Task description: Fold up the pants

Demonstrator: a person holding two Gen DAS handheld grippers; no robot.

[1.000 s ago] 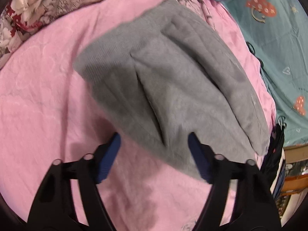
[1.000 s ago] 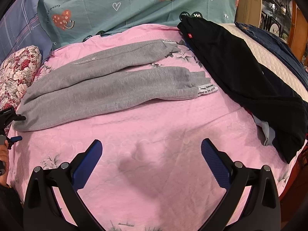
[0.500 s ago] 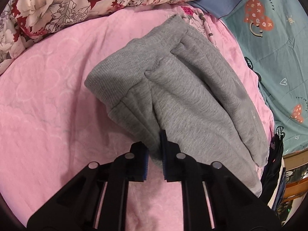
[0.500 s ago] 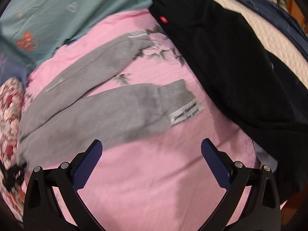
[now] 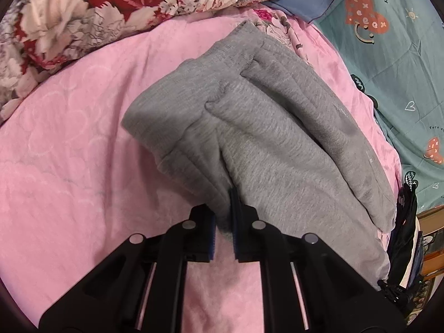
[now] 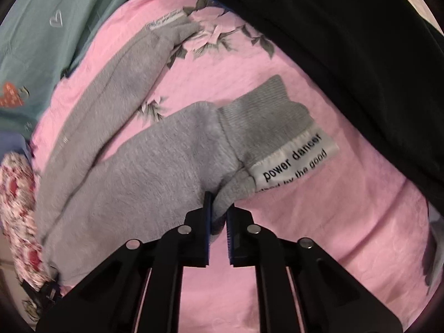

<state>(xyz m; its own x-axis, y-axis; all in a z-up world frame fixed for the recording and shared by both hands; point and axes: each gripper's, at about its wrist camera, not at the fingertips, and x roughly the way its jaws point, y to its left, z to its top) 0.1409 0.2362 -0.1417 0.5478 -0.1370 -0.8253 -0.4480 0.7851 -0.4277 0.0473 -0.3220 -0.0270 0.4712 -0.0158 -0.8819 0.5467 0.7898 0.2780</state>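
Observation:
Grey sweatpants lie spread on a pink bedspread, legs apart. In the left wrist view my left gripper is shut on the near edge of the waistband end. In the right wrist view my right gripper is shut on the near leg's hem, next to the ribbed cuff with its white "power dancer" label. The other leg lies farther back, apart from the near one.
A floral pillow lies beyond the waistband. A teal quilt borders the far side. A black garment lies on the bed to the right of the cuffs. A wooden bed frame shows at the right edge.
Both grippers moved in from open and closed on the pants: the left on the waistband edge, the right on the near leg's hem.

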